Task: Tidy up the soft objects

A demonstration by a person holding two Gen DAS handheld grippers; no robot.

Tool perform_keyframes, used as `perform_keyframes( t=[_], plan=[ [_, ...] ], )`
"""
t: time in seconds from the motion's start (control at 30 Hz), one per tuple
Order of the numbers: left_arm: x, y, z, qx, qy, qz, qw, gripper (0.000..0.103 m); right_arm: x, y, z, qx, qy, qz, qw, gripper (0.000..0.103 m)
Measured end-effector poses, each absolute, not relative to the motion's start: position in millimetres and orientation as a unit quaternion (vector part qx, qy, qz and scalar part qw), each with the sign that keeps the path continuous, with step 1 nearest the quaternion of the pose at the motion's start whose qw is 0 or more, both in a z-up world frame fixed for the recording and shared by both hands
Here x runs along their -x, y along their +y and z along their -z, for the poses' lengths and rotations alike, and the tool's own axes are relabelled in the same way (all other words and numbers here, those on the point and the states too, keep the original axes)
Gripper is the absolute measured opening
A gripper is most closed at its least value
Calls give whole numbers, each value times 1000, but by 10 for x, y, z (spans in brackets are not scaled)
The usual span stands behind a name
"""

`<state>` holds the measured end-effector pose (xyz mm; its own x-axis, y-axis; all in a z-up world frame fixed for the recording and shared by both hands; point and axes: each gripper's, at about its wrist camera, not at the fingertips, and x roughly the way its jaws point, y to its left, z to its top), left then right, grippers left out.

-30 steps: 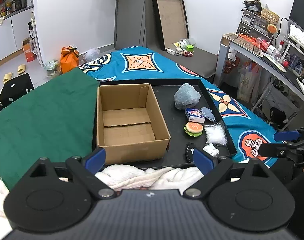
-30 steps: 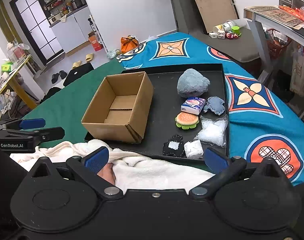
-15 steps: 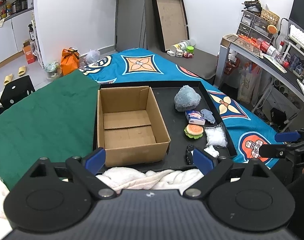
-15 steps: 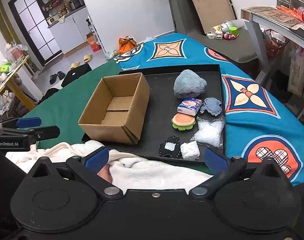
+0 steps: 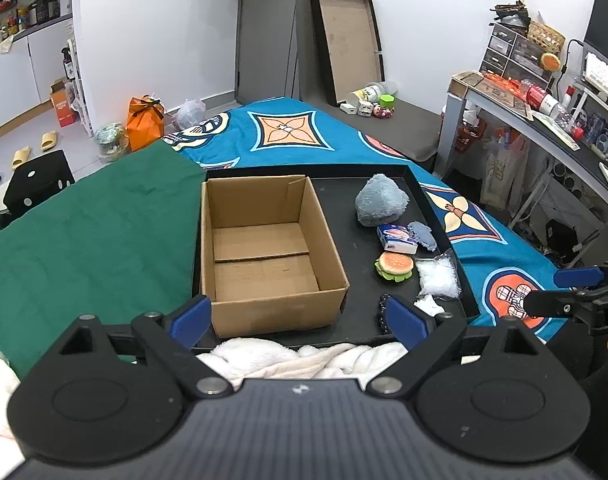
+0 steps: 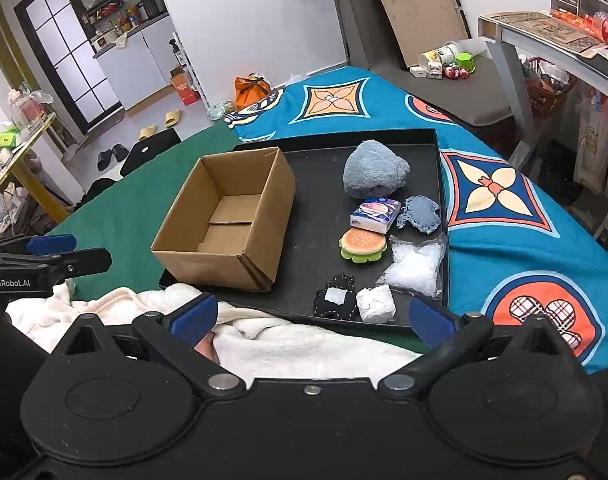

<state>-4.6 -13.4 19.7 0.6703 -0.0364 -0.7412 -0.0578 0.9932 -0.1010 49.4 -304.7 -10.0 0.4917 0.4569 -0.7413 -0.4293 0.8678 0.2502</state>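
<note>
An open, empty cardboard box [image 5: 263, 248] [image 6: 227, 220] stands on the left of a black tray [image 5: 344, 200] [image 6: 316, 184]. To its right lie several soft items: a grey-blue fluffy lump [image 5: 382, 204] [image 6: 374, 174], a tissue pack [image 5: 398, 238] [image 6: 376, 214], a small blue knit piece [image 6: 420, 214], a burger toy [image 5: 395, 266] [image 6: 362, 244], a clear bag of white filling [image 6: 416, 266], a black lace piece [image 6: 336, 296] and a white wad [image 6: 376, 304]. My left gripper [image 5: 299, 316] and right gripper [image 6: 312, 320] are both open and empty, held before the tray's near edge.
A white fluffy towel [image 5: 304, 356] [image 6: 283, 340] lies under both grippers. The tray rests on a green cloth [image 5: 83, 240] and a blue patterned blanket [image 6: 504, 200]. A desk with clutter [image 5: 544, 100] stands at the right. Bags and slippers lie on the floor at the left.
Both grippers have drawn back and up a little, so the tray and box look slightly farther away. Nothing was grasped or moved.
</note>
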Motion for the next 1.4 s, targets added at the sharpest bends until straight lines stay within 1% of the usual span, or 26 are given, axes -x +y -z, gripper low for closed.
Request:
perform_keyframes(
  t=[0.37,0.77,1.0,1.13,1.3,1.4],
  plan=[
    [-60,-36,-171,78,404,-23,911,93,-675,-3027,161,-2,435,-253,864,103],
    [-307,115,-59,97,408,-56,906,93,-1031,-3141,274,-20,435,-252,864,103],
    [-490,201,68,91,412,-79,903,93,-1266,-3270,246,-14,430,-247,868,103],
    [-549,314,103,112,408,-89,902,93,-1393,-3308,254,-9,427,-246,870,103],
    [-676,399,181,124,420,-108,892,93,-1544,-3318,282,-7,420,-237,876,103],
    [-757,438,251,120,425,-119,889,92,-1621,-3285,336,1,423,-243,873,103]
  ],
)
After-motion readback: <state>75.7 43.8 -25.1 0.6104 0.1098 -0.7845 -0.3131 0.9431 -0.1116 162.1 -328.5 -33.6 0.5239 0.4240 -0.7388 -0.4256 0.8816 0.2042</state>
